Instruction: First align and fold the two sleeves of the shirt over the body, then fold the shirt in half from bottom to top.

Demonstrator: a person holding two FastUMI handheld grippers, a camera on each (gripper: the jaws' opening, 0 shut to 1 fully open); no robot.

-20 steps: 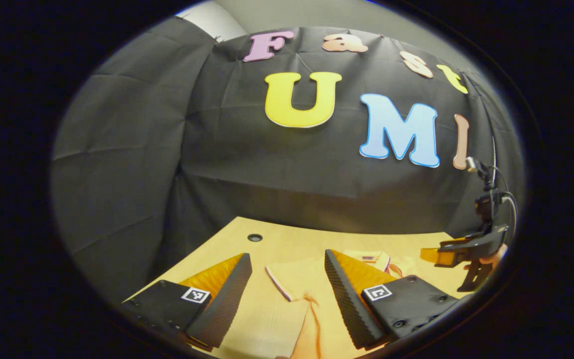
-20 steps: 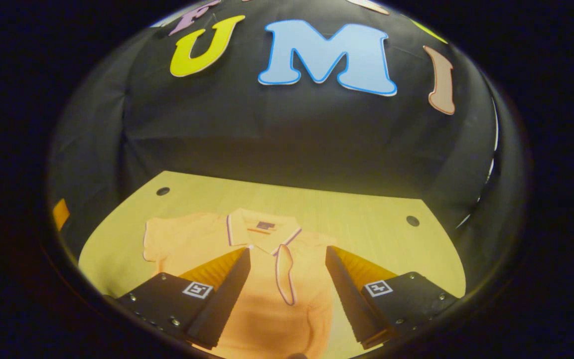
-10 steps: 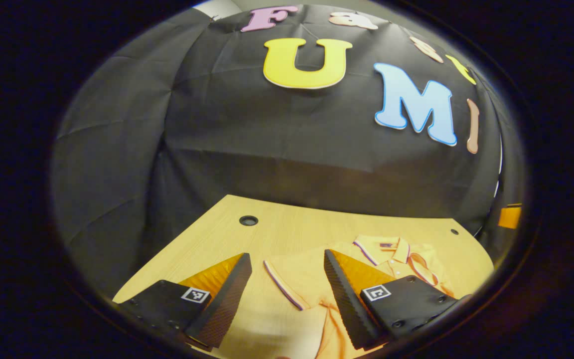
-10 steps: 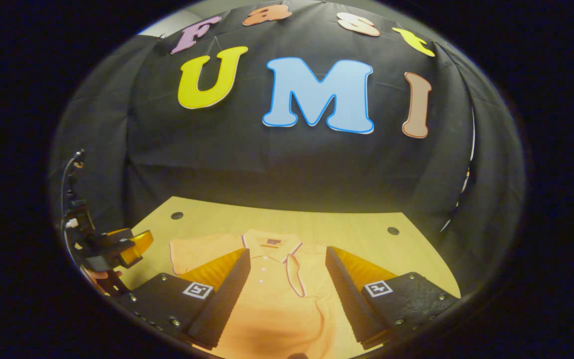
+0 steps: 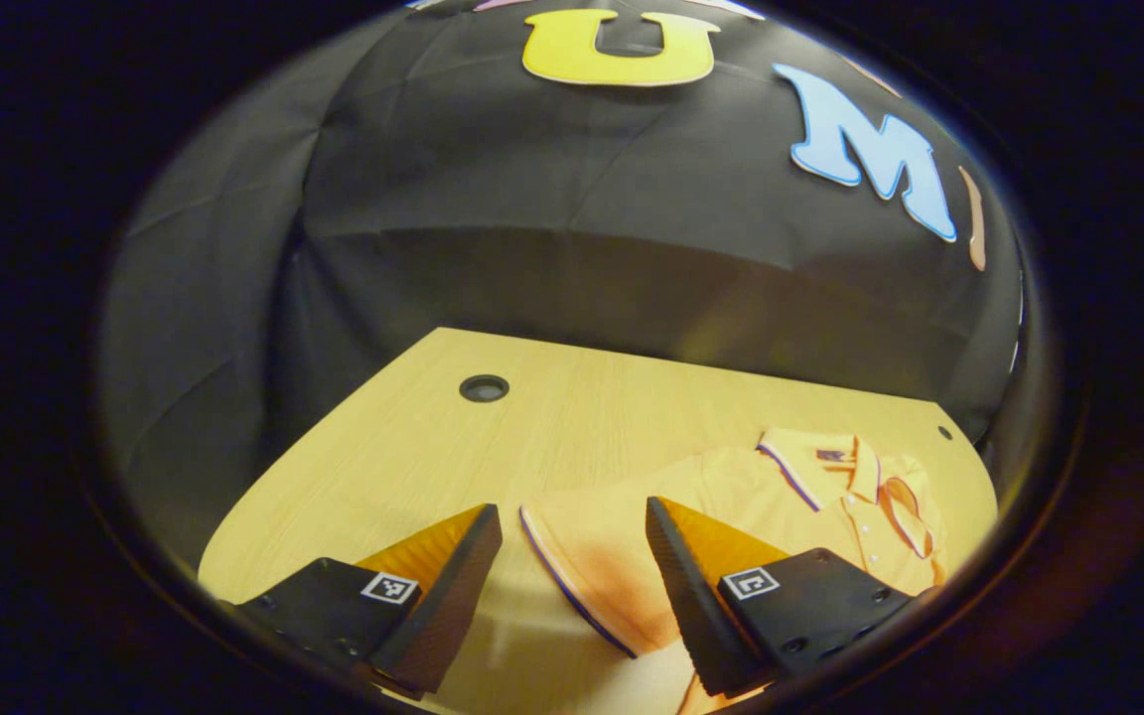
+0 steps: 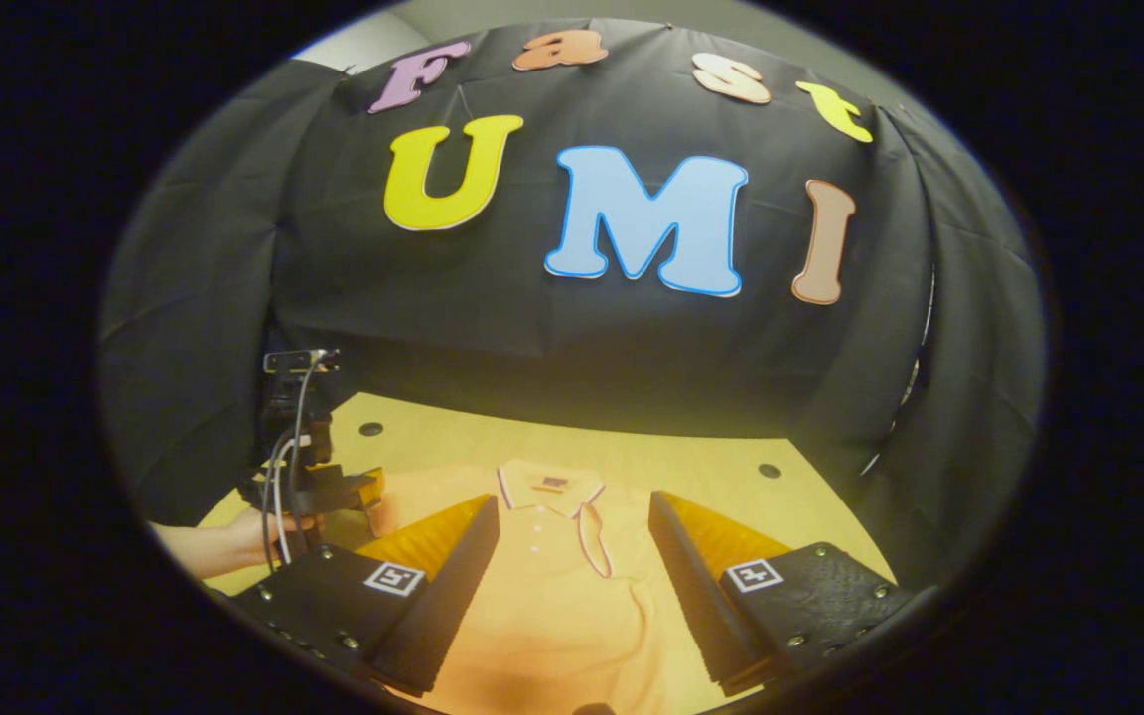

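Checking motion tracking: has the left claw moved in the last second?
Yes. In the left gripper view the table hole has risen, and the polo shirt's sleeve cuff now lies between the open left claw: it swung left and tilted down.

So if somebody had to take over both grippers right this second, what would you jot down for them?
Left gripper: open, holding nothing, over the near sleeve, whose trimmed cuff lies between its fingers.
Right gripper: open, holding nothing, above the shirt's chest.
Orange polo shirt: flat on the wooden table, collar toward the booth wall.
Done: nothing folded that I can see.
Left: fold both sleeves over the body, then fold bottom to top.
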